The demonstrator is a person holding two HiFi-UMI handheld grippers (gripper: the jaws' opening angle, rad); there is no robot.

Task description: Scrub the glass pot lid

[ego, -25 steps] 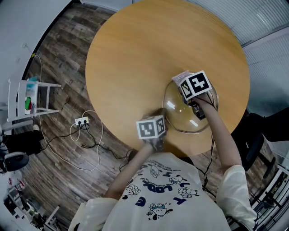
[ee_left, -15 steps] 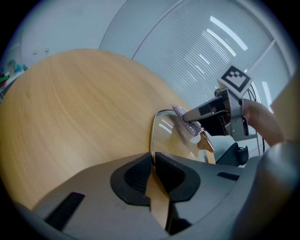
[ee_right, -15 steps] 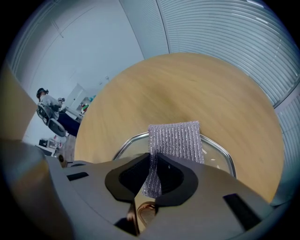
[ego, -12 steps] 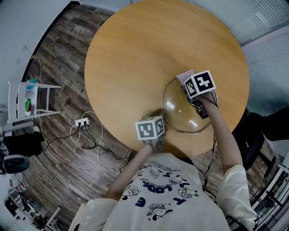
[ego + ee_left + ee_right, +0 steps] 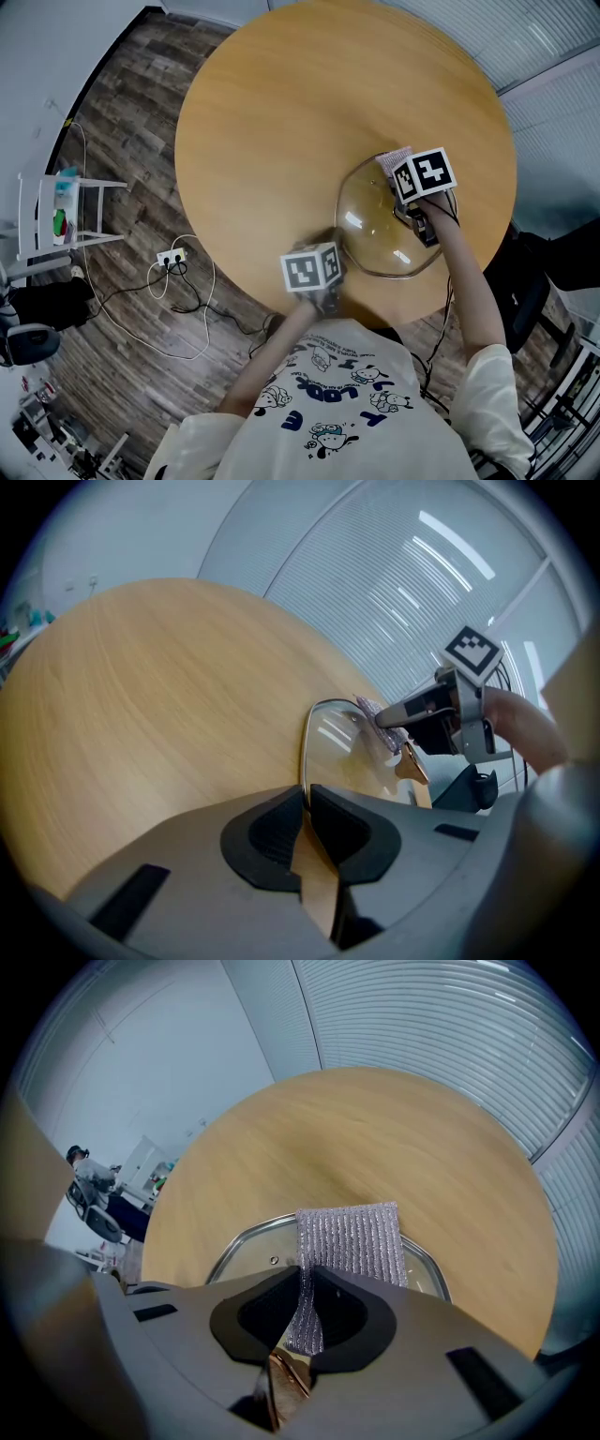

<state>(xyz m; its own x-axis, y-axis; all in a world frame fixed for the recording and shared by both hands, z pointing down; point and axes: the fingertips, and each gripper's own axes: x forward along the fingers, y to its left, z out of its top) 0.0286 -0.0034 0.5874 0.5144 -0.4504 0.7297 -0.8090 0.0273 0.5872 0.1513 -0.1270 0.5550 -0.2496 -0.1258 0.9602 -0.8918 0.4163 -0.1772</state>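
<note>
The glass pot lid [image 5: 380,225] with a metal rim lies on the round wooden table [image 5: 281,122], near its front right edge. My left gripper [image 5: 304,803] is shut on the lid's [image 5: 342,747] near rim. My right gripper [image 5: 305,1288] is shut on a silver-grey scrubbing cloth [image 5: 349,1241], which rests on the lid [image 5: 253,1246]. In the head view the cloth [image 5: 396,157] sticks out past the right gripper's marker cube at the lid's far right side. In the left gripper view the cloth [image 5: 382,731] meets the lid's far edge.
The table's front edge runs just behind the lid, close to the person's body. On the floor to the left lie a power strip with cables [image 5: 171,253] and a white rack [image 5: 61,211]. Window blinds [image 5: 450,1035] rise beyond the table.
My right gripper and the cloth have slid to the right and slightly away across the lid. The left gripper has kept its hold on the rim.
</note>
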